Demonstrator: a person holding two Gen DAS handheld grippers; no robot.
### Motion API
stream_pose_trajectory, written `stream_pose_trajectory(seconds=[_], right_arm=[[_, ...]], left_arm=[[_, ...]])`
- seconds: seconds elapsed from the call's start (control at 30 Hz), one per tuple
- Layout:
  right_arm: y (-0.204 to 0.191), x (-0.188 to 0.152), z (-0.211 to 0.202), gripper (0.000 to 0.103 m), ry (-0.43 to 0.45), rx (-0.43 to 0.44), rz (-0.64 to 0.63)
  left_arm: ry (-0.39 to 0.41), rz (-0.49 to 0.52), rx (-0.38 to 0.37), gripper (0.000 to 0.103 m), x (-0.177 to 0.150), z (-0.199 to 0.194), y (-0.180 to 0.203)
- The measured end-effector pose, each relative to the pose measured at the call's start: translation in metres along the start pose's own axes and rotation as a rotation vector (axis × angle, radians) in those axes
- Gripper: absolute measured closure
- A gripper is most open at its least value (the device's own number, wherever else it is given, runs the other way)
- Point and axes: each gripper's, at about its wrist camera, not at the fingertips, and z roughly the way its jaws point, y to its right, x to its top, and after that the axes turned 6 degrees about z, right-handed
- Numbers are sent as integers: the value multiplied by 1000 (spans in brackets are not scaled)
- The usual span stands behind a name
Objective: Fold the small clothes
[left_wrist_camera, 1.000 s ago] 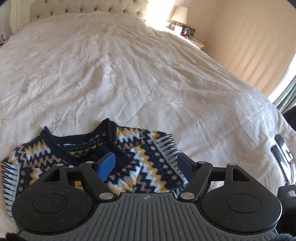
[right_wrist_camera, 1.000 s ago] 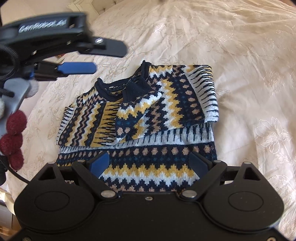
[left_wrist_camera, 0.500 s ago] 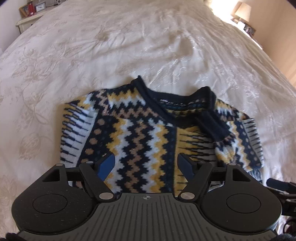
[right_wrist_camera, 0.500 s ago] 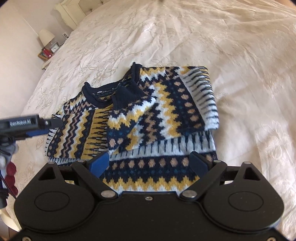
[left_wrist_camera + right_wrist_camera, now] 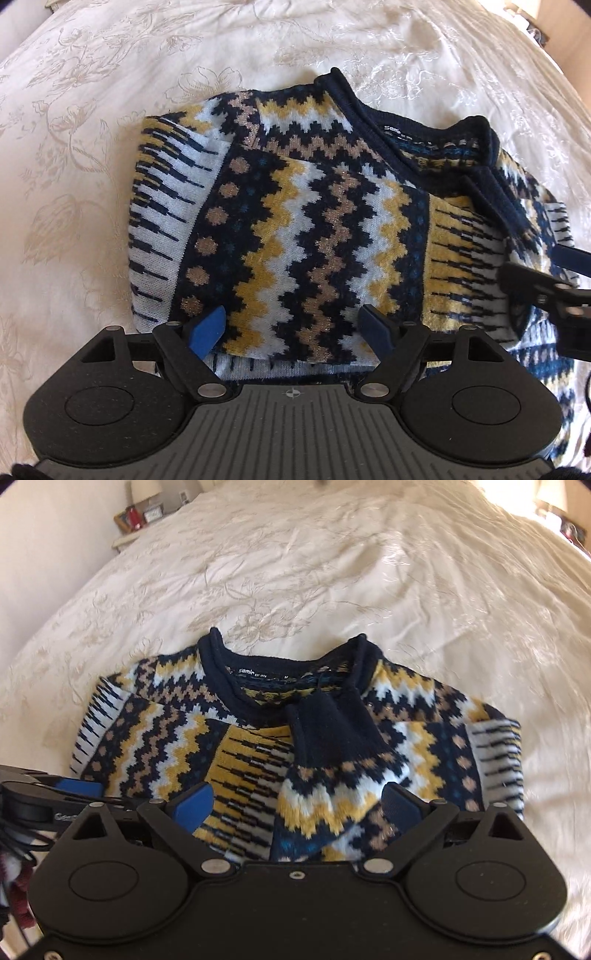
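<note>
- Knitted sweater (image 5: pixel 314 236) (image 5: pixel 258 753), patterned in navy, mustard, tan and white zigzags with dotted bands.
- Lies flat and partly folded on the cream bedspread (image 5: pixel 92 129) (image 5: pixel 295 572), near its lower edge in both views, well short of the head end.
- Navy ribbed collar (image 5: pixel 221 686) faces the head end, label showing inside.
- One sleeve folded across the chest, its navy cuff (image 5: pixel 328 734) just below the neckline.
- Striped side panels at both outer edges.

Sweater (image 5: pixel 314 229): thick fuzzy knit wool, bits of glitter thread. Bedspread (image 5: pixel 332 572): smooth shiny cloth, stitched flowers. Tongs (image 5: pixel 293 326): matt black plastic.
</note>
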Motion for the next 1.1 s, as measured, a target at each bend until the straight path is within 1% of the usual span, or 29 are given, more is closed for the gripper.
stream_pose_trajectory(seconds=[0.1, 0.2, 0.33, 0.43, 0.57, 0.73, 0.87, 0.93, 1.0, 1.07, 1.1], right_arm=[[-3, 0, 15, 5, -35, -46, -67], [12, -3, 18, 5, -45, -100, -65], [55, -11, 9, 5, -53, -155, 60], [88, -21, -2, 5, -58, -150, 167], [111, -36, -19, 4, -39, -177, 238], [138, -49, -38, 4, 20, -121, 385], [145, -48, -49, 4, 89, -48, 405], [144, -42, -46, 6, 102, 10, 406], [144, -38, -40, 14, 90, 45, 417], [144, -35, -32, 24, 63, 57, 418], [144, -35, -28, 26, 53, 65, 420]], left_arm=[[-2, -2, 3, 24, 1, 1, 1], [-3, -4, 3, 24, 2, 2, 1], [0, -9, 4, 23, 2, 3, 1], [4, -10, 5, 22, 1, 2, 1], [8, -9, 6, 22, 0, 1, 1], [19, -13, -1, 22, -2, -1, 0], [27, -10, -7, 22, -4, -4, -3], [33, -3, -8, 22, -4, -6, -3], [38, 5, -11, 22, -4, -9, -4], [46, 8, -12, 22, -4, -12, -4], [51, 8, -12, 22, -4, -14, -4]])
